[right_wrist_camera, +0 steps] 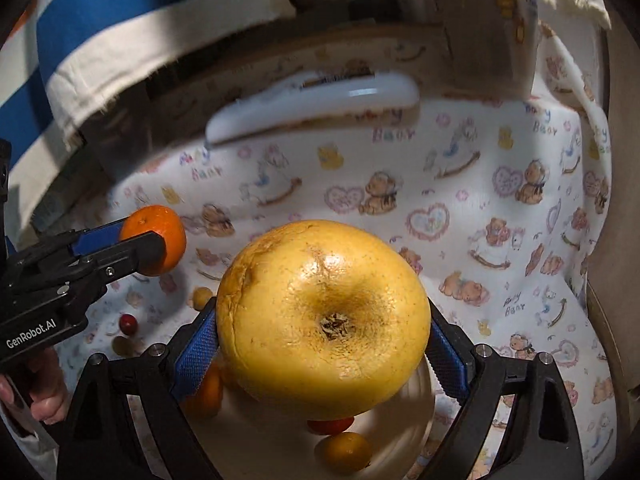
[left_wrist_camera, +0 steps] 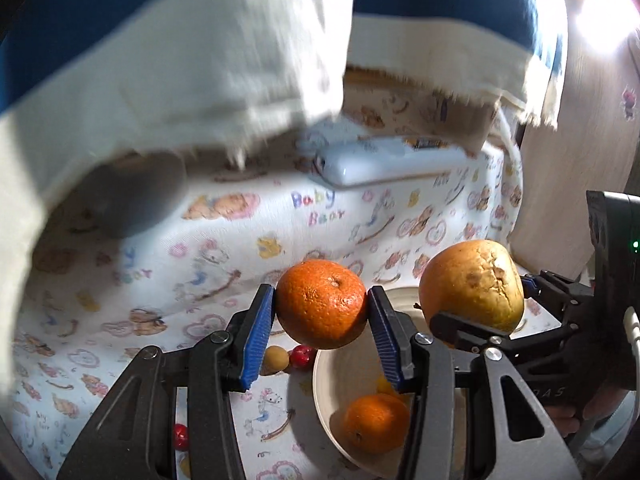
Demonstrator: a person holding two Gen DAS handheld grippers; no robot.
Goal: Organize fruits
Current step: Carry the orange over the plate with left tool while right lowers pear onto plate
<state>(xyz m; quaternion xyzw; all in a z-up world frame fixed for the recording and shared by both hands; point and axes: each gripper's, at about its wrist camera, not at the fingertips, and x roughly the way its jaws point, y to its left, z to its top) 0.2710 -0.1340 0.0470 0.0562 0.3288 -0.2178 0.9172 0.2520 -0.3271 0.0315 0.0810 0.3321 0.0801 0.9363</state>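
Note:
My left gripper (left_wrist_camera: pixel 321 312) is shut on an orange mandarin (left_wrist_camera: pixel 322 304) and holds it above the cloth beside a cream bowl (left_wrist_camera: pixel 324 380). My right gripper (right_wrist_camera: pixel 324 340) is shut on a large yellow grapefruit (right_wrist_camera: pixel 324 320) and holds it over the bowl (right_wrist_camera: pixel 256 444). The grapefruit also shows in the left wrist view (left_wrist_camera: pixel 472 284), the mandarin in the right wrist view (right_wrist_camera: pixel 158 236). Another mandarin (left_wrist_camera: pixel 376 422) and small fruits (right_wrist_camera: pixel 344 452) lie in the bowl.
Small red fruits (left_wrist_camera: pixel 302 356) (left_wrist_camera: pixel 181 436) and a tan one (left_wrist_camera: pixel 276 360) lie on the baby-bear cloth (left_wrist_camera: pixel 200 280) left of the bowl. A white flat device (left_wrist_camera: pixel 384 160) lies at the back. A blue and cream cloth (left_wrist_camera: pixel 180 60) hangs overhead. A wooden panel (left_wrist_camera: pixel 576 160) stands at right.

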